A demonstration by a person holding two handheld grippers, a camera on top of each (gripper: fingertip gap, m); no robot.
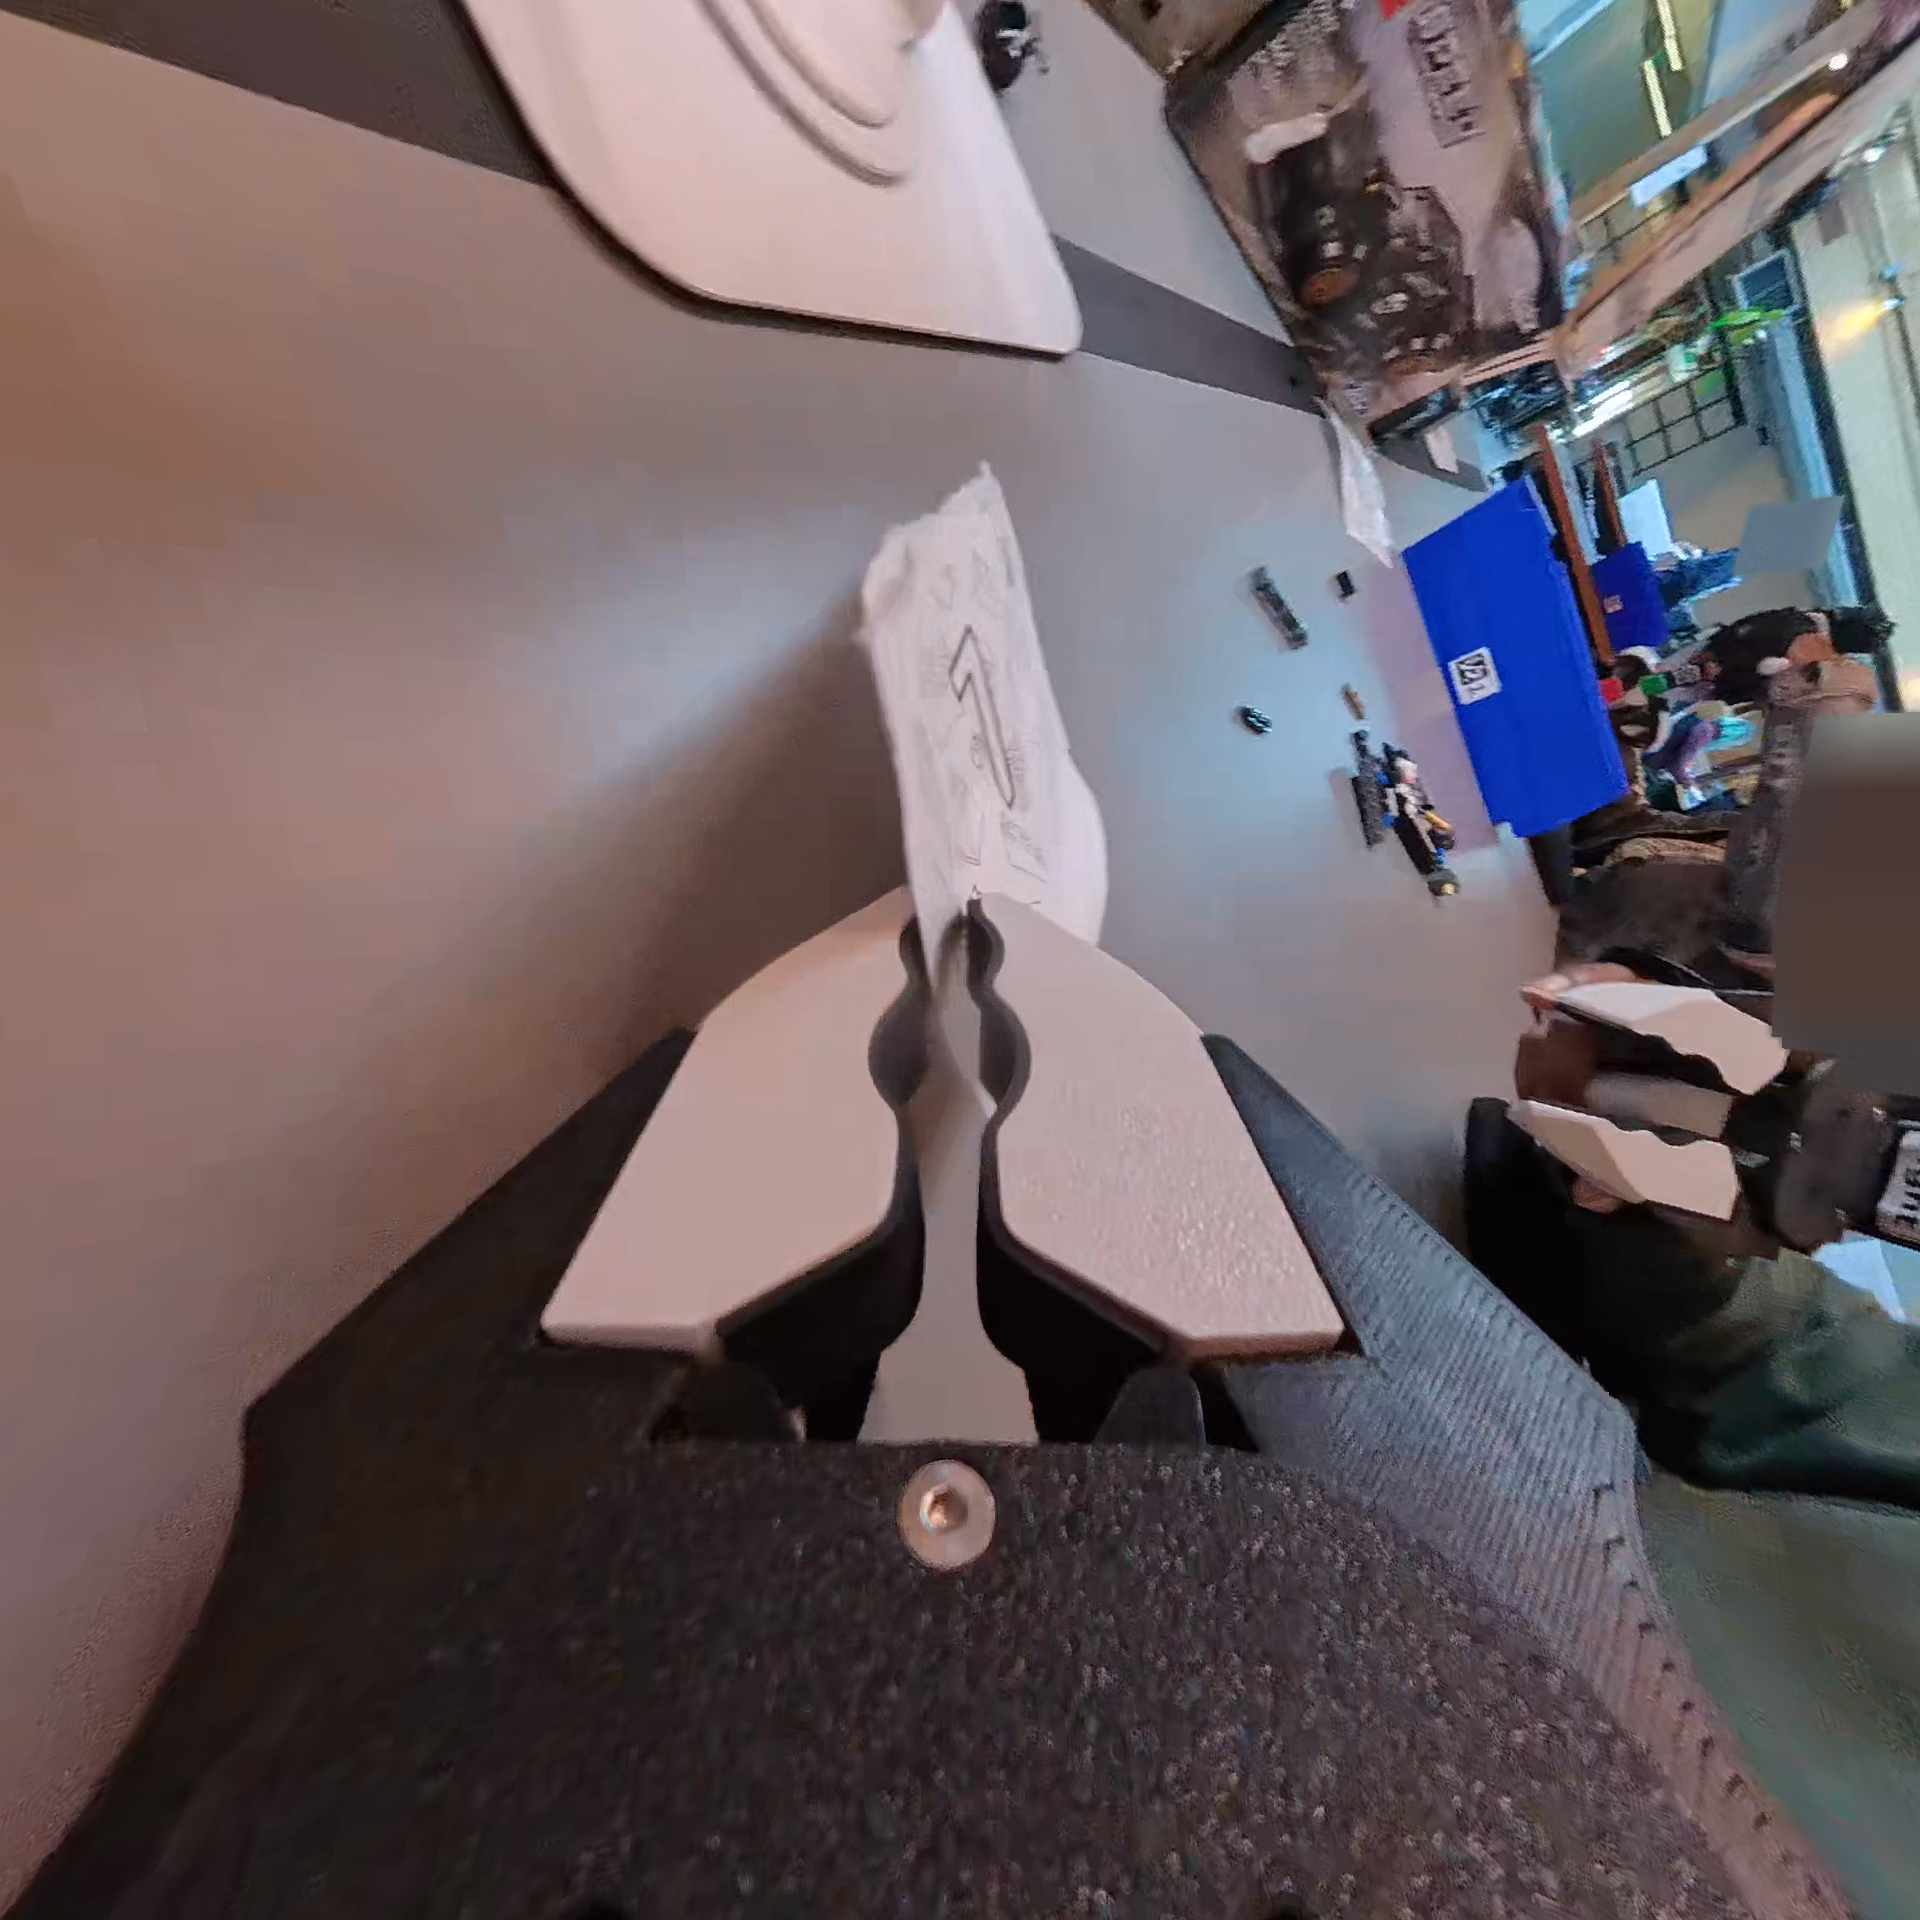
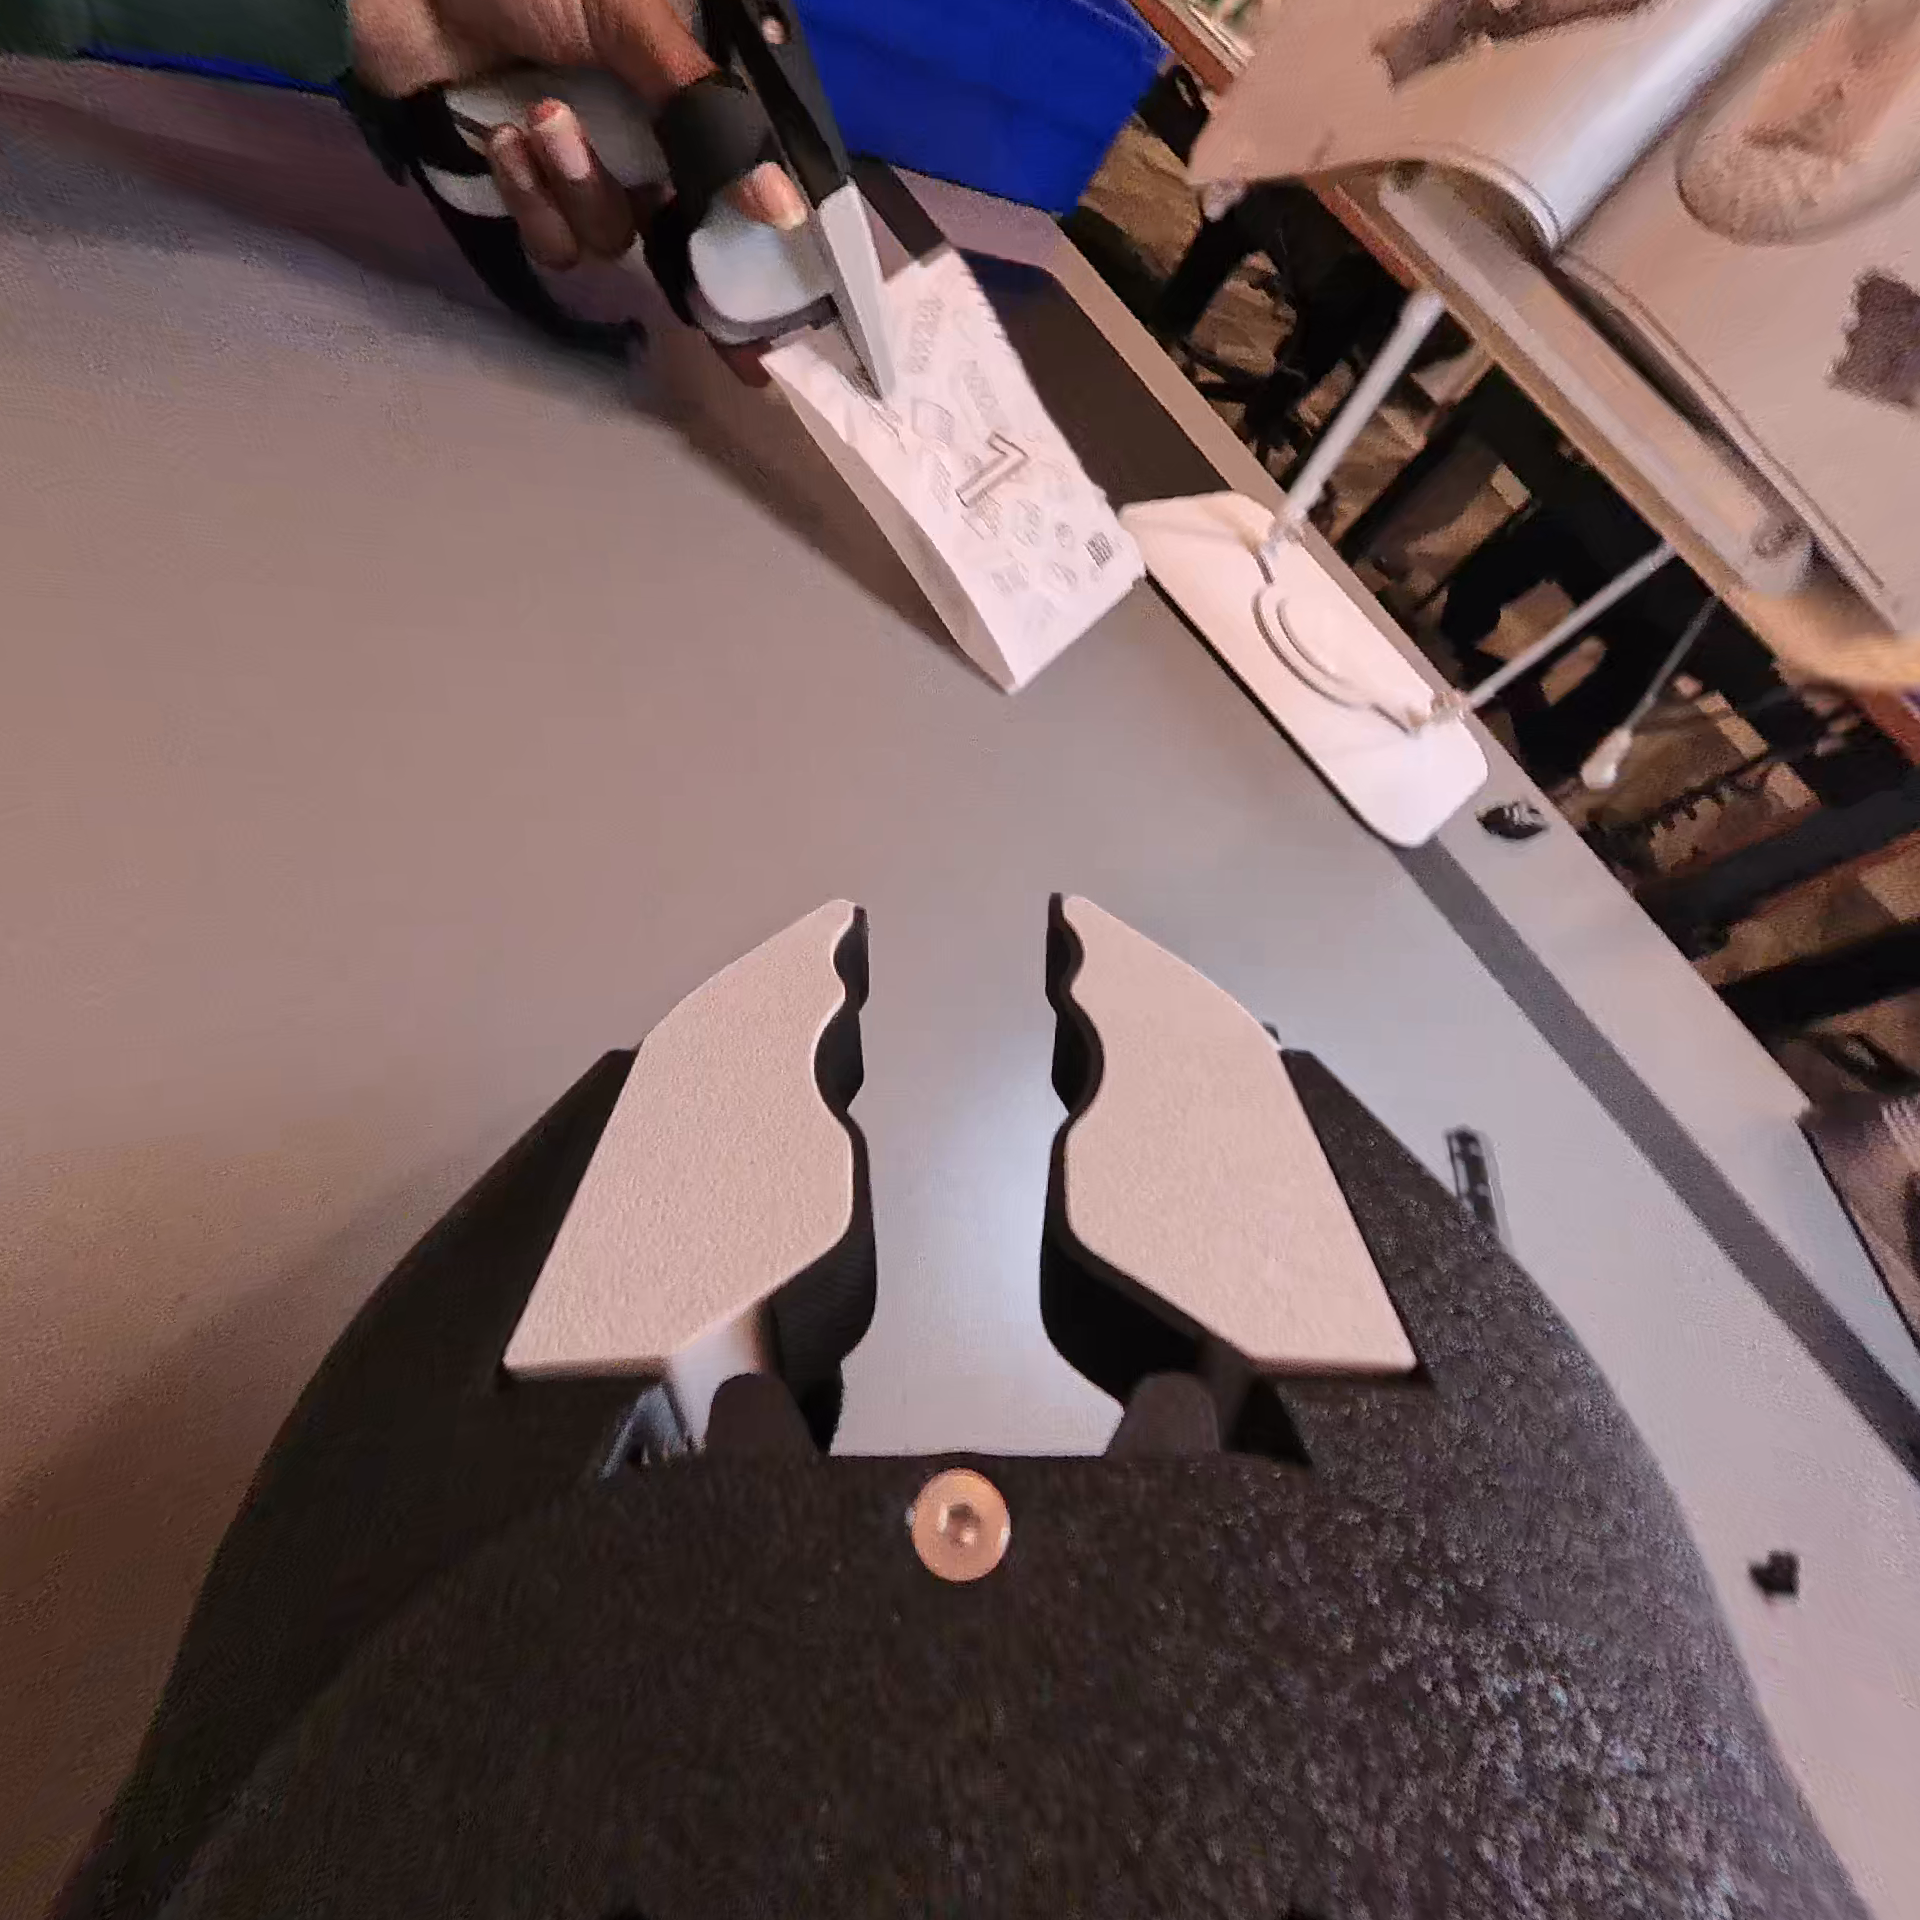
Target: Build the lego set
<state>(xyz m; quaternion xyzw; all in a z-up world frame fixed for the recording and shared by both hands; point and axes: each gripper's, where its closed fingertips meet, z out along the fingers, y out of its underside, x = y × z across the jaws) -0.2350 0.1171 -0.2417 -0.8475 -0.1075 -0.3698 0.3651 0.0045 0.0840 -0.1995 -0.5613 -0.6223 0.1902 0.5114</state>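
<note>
- Left wrist view showed the left gripper (image 1: 951,935) clenched on the near edge of a white printed paper bag (image 1: 971,696), the jaws almost together with only the thin paper between their tips.
- The bag stood on edge over the grey table (image 1: 416,623), held by that one corner; my judgement was that so small a bite could let the paper slip free or tear if it was pulled or twisted.
- The right gripper (image 2: 956,925) hung over bare table, its jaws released and moderately apart, holding and touching nothing, well apart from the bag (image 2: 987,499).
- A white flat base plate (image 2: 1320,655) lay just beyond the bag near the table edge; a swing of the bag might have knocked it.
- Small dark parts (image 1: 1397,800) and a blue bin (image 1: 1507,665) lay farther off.
</note>
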